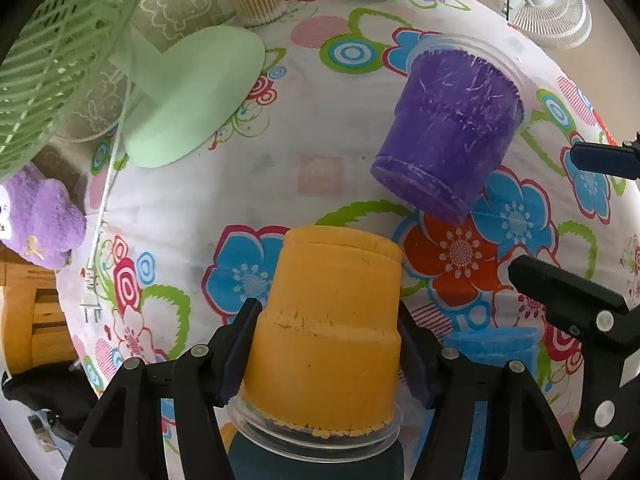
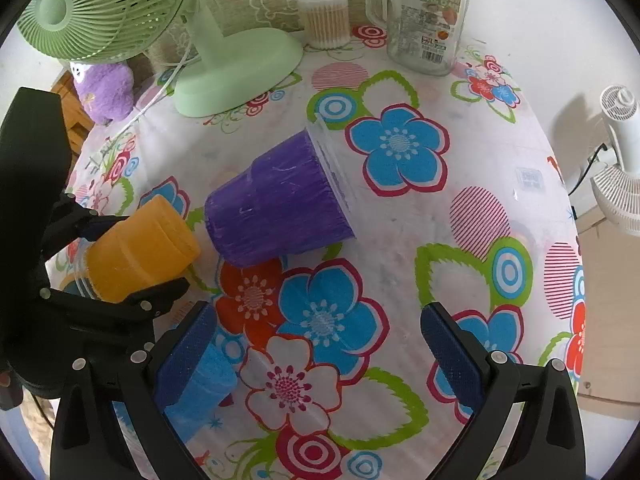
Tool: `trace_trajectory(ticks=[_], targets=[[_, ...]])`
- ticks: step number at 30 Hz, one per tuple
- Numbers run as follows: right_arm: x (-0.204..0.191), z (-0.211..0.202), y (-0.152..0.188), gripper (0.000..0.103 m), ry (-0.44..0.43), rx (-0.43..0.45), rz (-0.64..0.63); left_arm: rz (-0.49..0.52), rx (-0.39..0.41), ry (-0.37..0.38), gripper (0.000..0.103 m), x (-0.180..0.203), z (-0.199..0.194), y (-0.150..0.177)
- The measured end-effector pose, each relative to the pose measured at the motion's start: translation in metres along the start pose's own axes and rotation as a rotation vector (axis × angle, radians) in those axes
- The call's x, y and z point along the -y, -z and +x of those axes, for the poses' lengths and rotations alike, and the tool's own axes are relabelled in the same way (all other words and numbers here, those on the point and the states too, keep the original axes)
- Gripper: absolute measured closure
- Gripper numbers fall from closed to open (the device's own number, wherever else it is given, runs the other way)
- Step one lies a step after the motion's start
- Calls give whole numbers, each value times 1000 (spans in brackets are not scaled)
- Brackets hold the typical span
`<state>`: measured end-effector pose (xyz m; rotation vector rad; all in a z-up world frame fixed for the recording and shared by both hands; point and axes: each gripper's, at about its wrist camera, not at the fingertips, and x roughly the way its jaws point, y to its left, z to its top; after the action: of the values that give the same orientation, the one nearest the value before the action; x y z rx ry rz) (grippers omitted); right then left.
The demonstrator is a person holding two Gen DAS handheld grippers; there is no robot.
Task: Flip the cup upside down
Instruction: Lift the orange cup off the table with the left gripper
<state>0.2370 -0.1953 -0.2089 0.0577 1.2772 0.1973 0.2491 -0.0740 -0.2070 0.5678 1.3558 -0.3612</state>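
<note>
My left gripper (image 1: 326, 344) is shut on an orange-filled clear plastic cup (image 1: 332, 332), holding it off the flowered table with its base pointing away and its rim toward the camera. The same cup (image 2: 140, 248) shows at the left of the right wrist view, in the left gripper (image 2: 132, 260). A purple-filled clear cup (image 1: 448, 128) lies on its side mid-table; in the right wrist view this purple cup (image 2: 276, 208) has its rim to the right. My right gripper (image 2: 316, 356) is open and empty, above the cloth in front of the purple cup.
A blue cup (image 2: 204, 388) sits by my right gripper's left finger. A green desk fan (image 2: 236, 68), a cotton-swab tub (image 2: 324, 16) and a glass mug jar (image 2: 428, 16) stand at the table's back. A purple plush (image 2: 106, 90) sits left. A white fan (image 2: 620, 168) stands beyond the right edge.
</note>
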Motion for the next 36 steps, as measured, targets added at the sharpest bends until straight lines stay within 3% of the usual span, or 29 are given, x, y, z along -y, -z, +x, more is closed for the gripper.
trace_trajectory(ticks=[17,25,36], targets=[[-22,-61,10,0,-19,71,-6,-84,97,-46,37,3,-82,32],[-32,-102,42,0,-22,107,-1,-170,139,-16,37,4,-108,65],[-50,-126,88,0,-16,119,-14,-322,152,40,37,16,-123,119]])
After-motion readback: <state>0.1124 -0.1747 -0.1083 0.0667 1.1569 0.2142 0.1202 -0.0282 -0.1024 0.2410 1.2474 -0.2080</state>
